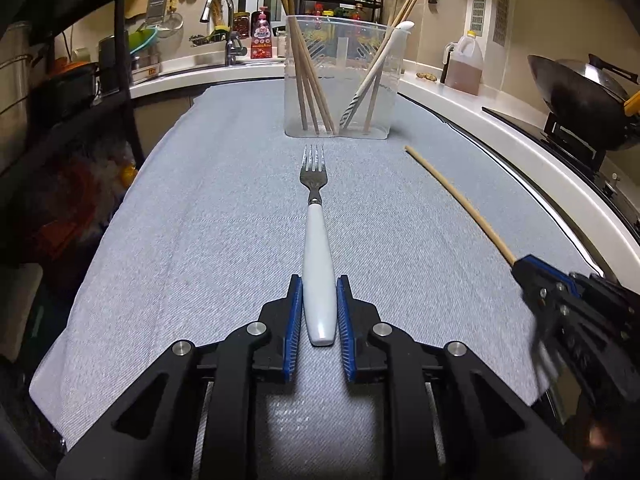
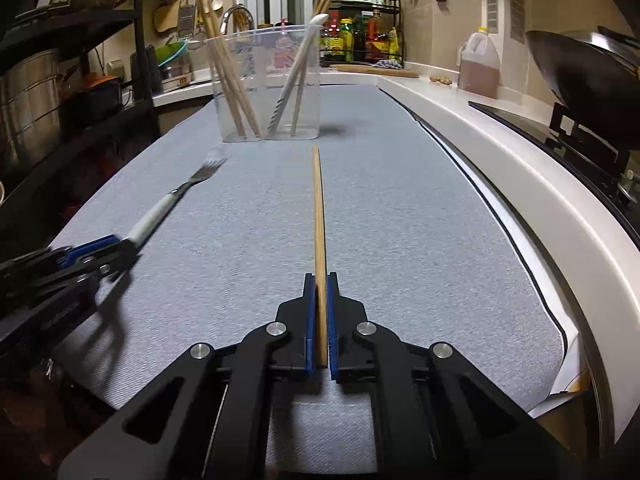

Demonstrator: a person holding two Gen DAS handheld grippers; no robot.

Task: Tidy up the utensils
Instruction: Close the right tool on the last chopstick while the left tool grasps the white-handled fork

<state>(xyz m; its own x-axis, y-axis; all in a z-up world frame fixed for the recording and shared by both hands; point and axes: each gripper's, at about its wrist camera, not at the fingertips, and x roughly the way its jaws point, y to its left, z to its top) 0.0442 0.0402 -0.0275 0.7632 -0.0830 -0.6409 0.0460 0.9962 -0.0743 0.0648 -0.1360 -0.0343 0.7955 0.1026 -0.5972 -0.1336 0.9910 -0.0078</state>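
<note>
My left gripper (image 1: 319, 290) has its blue pads on either side of the white handle of the fork (image 1: 317, 240), closed in against it near the butt end; the fork lies on the grey cloth (image 1: 200, 240) with its tines pointing away from me at the clear plastic holder (image 1: 340, 92). My right gripper (image 2: 320, 280) is clamped on a single wooden chopstick (image 2: 318, 216), which runs straight ahead, its far tip near the holder's base. In the holder's left compartment stand several chopsticks (image 1: 306, 76); in the right compartment a white-handled utensil (image 1: 376, 76) leans beside more chopsticks. A wok (image 1: 580, 96) sits on the stove to my right.
</note>
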